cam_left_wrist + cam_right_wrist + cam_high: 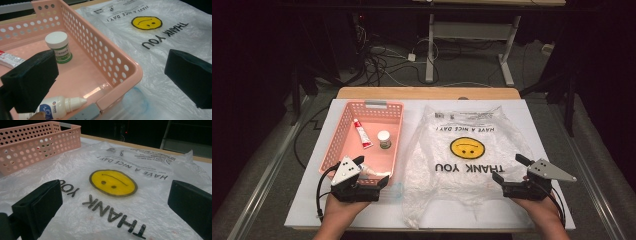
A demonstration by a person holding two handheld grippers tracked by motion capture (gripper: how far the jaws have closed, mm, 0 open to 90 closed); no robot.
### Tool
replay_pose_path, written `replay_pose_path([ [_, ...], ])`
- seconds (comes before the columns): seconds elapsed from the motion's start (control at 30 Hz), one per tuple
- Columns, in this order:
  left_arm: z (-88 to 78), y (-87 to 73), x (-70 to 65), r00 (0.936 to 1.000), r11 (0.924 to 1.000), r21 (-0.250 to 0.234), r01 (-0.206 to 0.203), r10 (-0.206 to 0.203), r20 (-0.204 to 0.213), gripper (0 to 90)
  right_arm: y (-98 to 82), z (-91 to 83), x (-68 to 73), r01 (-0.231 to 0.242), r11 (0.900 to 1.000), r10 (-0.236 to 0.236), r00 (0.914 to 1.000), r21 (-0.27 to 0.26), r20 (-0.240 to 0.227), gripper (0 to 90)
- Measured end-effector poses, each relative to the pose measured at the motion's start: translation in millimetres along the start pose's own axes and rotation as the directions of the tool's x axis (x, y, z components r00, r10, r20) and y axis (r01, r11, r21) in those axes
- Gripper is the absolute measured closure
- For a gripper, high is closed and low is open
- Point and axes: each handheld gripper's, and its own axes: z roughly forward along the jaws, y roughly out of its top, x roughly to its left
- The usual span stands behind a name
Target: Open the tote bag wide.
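**Tongs wide, bottle just under the left pair**

Left gripper spread wide, nothing between its jaws, hanging over the near end of the basket. Right gripper likewise agape and empty, poised over the near right part of the bag, close above the film, contact not clear.

Bottle lying flat on the basket floor against the near wall, right below the left pair. Long axis running along that near wall, crosswise to the person, nozzle pointing towards the basket's corner nearest the bag. Left hand clearly the nearer one; right hand well apart, across the bag.

Judging by that lie: probably a short drop and a slight turn of the left wrist, so that the jaws straddle the bottle's body across its width rather than along it. Near wall tight beside the bottle, so likely little room for the jaw on that side.

Further back in the basket: jar upright, tube flat, both apart from the bottle
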Motion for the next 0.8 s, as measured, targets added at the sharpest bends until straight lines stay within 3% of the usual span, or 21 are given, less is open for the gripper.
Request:
replay_pose_path([
  [0.13,0.0,1.1,0.4,0.9997,0.9998,-0.008,0.017,-0.017,0.016,0.0,-0.5,-1.0,0.4,0.001,1.000,-0.001,1.0000,0.003,-0.001,0.2],
  [0.4,2.4,0.4,-1.0,0.9997,0.9999,0.013,0.008,-0.009,0.024,0.0,2.1,-0.3,-3.5,0.005,1.000,-0.005,1.0000,0.004,0.006,0.2],
  [0.57,4.1,1.1,-1.7,0.9999,0.9996,0.026,0.008,-0.008,0.009,0.0,-0.8,-5.1,-16.6,-0.004,1.000,0.003,0.9996,0.022,0.030,0.2],
  [0.8,4.9,-1.8,-0.1,0.9998,0.9997,0.025,0.006,-0.007,0.019,0.0,-4.8,-10.4,-41.9,-0.043,0.999,0.040,0.9953,0.029,0.089,0.2],
])
